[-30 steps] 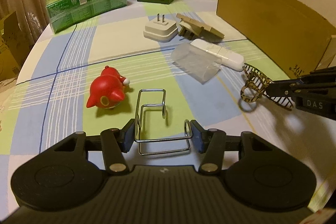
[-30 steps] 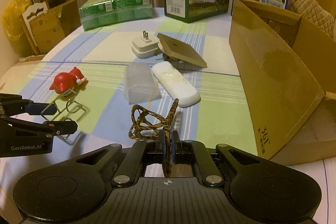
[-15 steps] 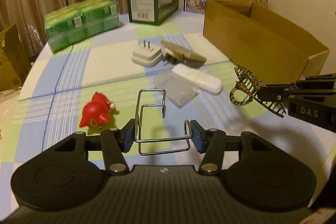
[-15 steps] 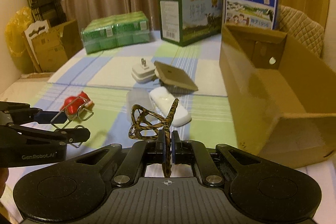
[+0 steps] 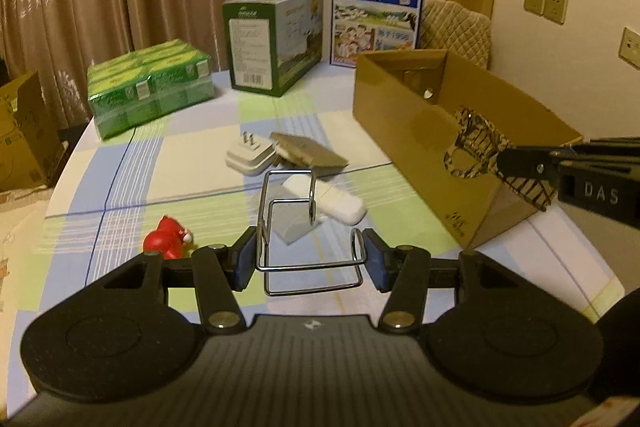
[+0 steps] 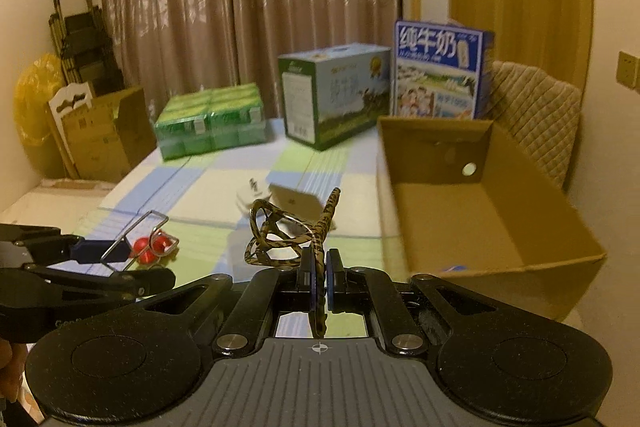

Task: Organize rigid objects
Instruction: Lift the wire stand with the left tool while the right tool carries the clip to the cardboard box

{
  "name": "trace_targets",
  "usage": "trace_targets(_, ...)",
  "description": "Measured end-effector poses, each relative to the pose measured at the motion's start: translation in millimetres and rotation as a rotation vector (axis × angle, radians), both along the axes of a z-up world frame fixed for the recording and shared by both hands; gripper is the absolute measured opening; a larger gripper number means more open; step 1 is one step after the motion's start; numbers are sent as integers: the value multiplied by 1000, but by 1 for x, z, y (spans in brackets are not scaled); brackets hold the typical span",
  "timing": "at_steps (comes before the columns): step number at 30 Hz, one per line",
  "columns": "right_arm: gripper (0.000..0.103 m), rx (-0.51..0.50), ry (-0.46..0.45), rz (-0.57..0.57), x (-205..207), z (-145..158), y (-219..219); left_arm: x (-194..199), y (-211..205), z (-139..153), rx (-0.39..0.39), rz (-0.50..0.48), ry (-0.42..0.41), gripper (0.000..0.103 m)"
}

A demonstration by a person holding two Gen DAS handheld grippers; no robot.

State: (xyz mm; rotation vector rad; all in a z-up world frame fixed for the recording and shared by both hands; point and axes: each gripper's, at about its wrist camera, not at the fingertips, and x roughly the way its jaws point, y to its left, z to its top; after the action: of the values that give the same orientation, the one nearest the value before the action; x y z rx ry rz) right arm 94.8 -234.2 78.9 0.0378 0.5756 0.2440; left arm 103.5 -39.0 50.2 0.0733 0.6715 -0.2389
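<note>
My left gripper (image 5: 308, 259) is shut on a bent wire holder (image 5: 288, 223), held in the air above the checked tablecloth. My right gripper (image 6: 319, 277) is shut on a leopard-patterned hair claw clip (image 6: 292, 231), raised left of the open cardboard box (image 6: 480, 211). In the left wrist view the clip (image 5: 476, 147) and the right gripper (image 5: 520, 157) hang in front of the box's near wall (image 5: 404, 123). In the right wrist view the left gripper (image 6: 120, 259) shows at lower left with the wire holder (image 6: 136, 231).
On the table lie a red toy figure (image 5: 168, 237), a white plug adapter (image 5: 250, 157), a tan flat piece (image 5: 308, 155), a white oblong case (image 5: 332, 199) and a clear cover (image 5: 286, 223). Green packs (image 5: 148, 87) and milk cartons (image 5: 272, 43) stand at the back.
Both grippers have risen with their objects and moved toward the cardboard box; the table items now sit lower and farther off, and the box's inside shows in the right wrist view.
</note>
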Motion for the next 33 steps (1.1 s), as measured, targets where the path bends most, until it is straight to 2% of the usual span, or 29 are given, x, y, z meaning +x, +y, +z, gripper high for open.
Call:
trace_targets(11, 1, -15, -36, -39, -6, 27, -50, -4, -44, 25, -6, -40, -34, 49)
trace_targets(19, 1, -18, -47, -119, 11, 39, -113, 10, -91, 41, -24, -113, -51, 49)
trace_targets(25, 1, -19, -28, -167, 29, 35, -155, 32, -130, 45, -37, -167, -58, 49)
trace_targets(33, 1, -5, 24, -188, 53, 8, -182, 69, -177, 31, -37, -224, -22, 49)
